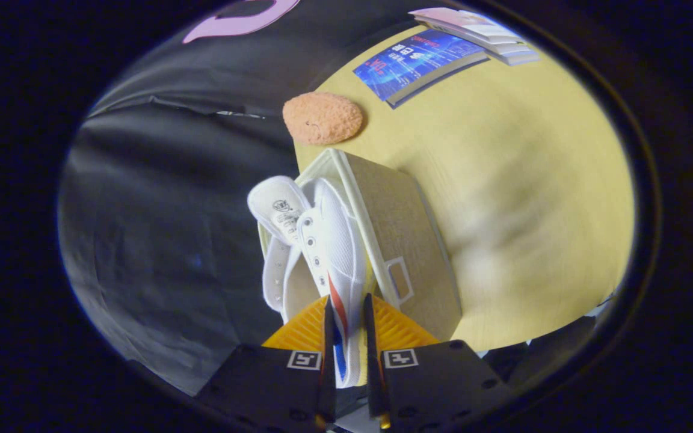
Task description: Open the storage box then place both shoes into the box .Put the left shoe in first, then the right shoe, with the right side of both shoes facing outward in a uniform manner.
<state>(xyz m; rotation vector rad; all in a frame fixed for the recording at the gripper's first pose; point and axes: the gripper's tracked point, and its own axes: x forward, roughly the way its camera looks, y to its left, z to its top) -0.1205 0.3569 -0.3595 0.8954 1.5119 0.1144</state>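
I had the claw (346, 307) clenched on the white mesh lace-up sneaker with a red and blue side stripe (334, 252), both fingers pressing its side wall w/ the stripe running down betw. them. The shoe's lace eyelets and tongue w/ a printed label pointed away from the fingers, toward the black cloth wall (160, 240).

The shoe hung over the open top of the tan fabric storage box with cream trim (400, 240), part of it already past the rim; how deep it sat I couldn't tell. The box's outer side showed a small cream-framed label window (399, 279) just ahead of the one finger. The view was rolled hard, so the box looked tipped, tho it stood on the pale yellow wood-grain table (533, 180). Couldn't make out a 2nd shoe inside from this angle.

Beyond the box, near the table edge, lay a rough orange-pink oval sponge-like lump (322, 118), apart from the box. Further on sat a blue-covered book (418, 63), and just beside it a small stack of pale books w/ a pinkish cover on top (479, 33), at the far end of the table.
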